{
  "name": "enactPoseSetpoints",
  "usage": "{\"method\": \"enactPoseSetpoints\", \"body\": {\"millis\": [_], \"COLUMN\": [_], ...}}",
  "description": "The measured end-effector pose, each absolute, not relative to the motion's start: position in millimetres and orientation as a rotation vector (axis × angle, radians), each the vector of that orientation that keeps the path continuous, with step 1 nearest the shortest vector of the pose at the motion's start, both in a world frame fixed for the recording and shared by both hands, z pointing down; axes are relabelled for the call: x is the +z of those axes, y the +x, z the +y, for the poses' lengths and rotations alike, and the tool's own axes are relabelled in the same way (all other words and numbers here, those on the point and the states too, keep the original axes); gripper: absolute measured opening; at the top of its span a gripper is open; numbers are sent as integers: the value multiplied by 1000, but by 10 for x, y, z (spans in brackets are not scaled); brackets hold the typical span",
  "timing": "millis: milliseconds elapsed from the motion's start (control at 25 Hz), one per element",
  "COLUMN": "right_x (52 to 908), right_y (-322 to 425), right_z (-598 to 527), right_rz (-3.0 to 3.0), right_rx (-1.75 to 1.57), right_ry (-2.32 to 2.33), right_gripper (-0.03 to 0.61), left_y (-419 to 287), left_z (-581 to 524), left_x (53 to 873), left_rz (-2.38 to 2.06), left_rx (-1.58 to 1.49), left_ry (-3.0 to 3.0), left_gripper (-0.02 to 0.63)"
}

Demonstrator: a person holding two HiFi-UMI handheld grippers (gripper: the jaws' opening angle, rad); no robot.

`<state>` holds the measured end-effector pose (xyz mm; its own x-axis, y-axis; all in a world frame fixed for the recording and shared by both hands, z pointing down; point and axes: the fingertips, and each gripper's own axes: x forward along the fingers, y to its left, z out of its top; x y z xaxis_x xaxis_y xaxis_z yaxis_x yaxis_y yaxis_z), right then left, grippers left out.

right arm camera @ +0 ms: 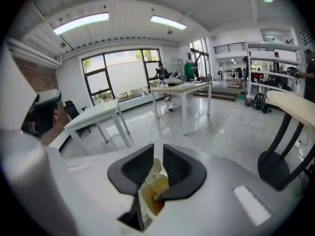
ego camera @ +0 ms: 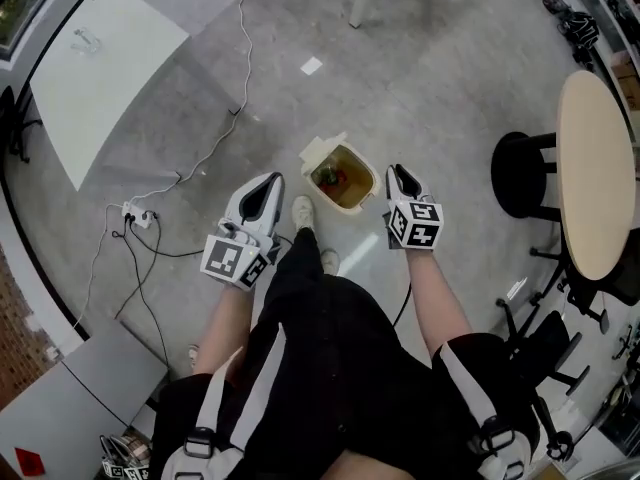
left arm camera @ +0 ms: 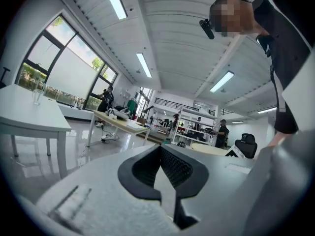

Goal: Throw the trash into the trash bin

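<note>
A cream trash bin stands open on the grey floor straight ahead of my feet, with brownish trash lying inside it. My left gripper is raised to the bin's left; in the left gripper view its pads meet at the tips with nothing in them. My right gripper is held high just right of the bin. Its jaws stand a narrow slit apart and empty in the right gripper view, and the bin shows far below through that slit.
A round beige table and a black stool stand to the right, with a black office chair nearer me. A white table is far left. A power strip with cables lies on the floor at left.
</note>
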<state>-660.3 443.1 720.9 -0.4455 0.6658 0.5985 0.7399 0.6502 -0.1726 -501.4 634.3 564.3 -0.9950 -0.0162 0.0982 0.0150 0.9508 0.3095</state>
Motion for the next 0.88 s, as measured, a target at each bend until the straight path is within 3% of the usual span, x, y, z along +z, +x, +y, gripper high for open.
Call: {"method": "enactPoseSetpoints", "body": {"millis": [440, 880], "right_x": [5304, 4748], "right_y": [-6430, -5991], "right_z": [4076, 3402], "right_rz": [-2549, -2639], "right_rx": [235, 385], "right_ry": [-1331, -1339], "right_gripper": [8, 6], "left_y": [-4330, -3978], "left_z": [6370, 6261], "left_x": [4860, 4510], "left_rz": [-3201, -3252], "left_rx": [-309, -319], "left_ry": [-197, -217], "left_gripper": [2, 2]}}
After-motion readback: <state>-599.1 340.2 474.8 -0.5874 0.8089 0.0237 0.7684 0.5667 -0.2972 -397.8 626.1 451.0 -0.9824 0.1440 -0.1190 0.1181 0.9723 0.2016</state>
